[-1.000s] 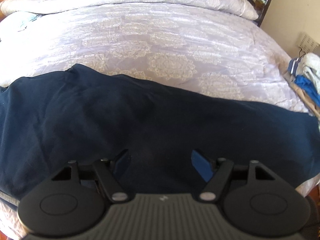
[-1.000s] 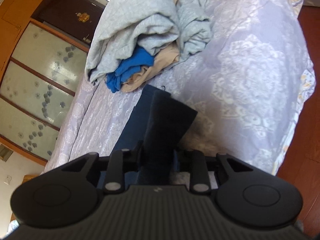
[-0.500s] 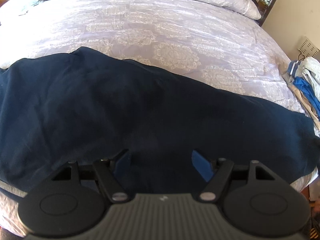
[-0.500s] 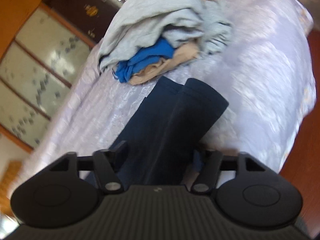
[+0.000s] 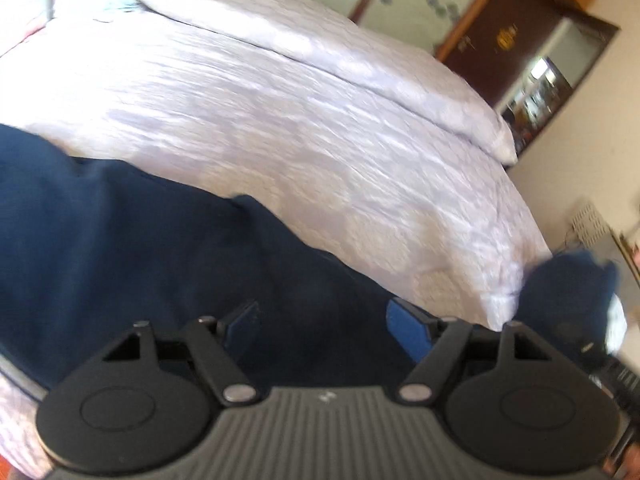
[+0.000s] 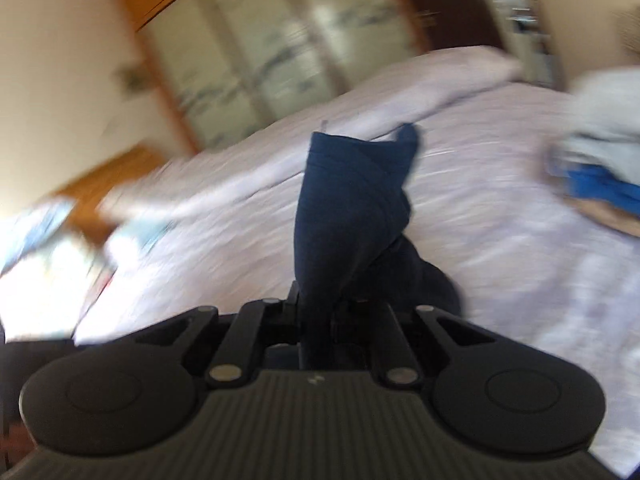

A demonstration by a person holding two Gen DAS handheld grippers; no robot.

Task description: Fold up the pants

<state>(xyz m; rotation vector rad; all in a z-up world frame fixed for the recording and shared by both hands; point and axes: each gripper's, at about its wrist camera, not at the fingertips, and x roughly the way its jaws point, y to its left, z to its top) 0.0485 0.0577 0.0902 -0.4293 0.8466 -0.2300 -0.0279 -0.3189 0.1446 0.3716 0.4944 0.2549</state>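
Dark navy cotton pants (image 5: 132, 248) lie across the pale lilac patterned bedspread (image 5: 304, 120), long axis running from 9 toward 4 o'clock in the left wrist view. The left gripper (image 5: 326, 326) hovers over them, its jaws opening — pads clear of the cloth. The right gripper (image 6: 316, 308) is closing, clenched on a leg end that rises toward 12 o'clock — beside a heap of grey and blue clothes (image 6: 600, 160) at 2 o'clock.
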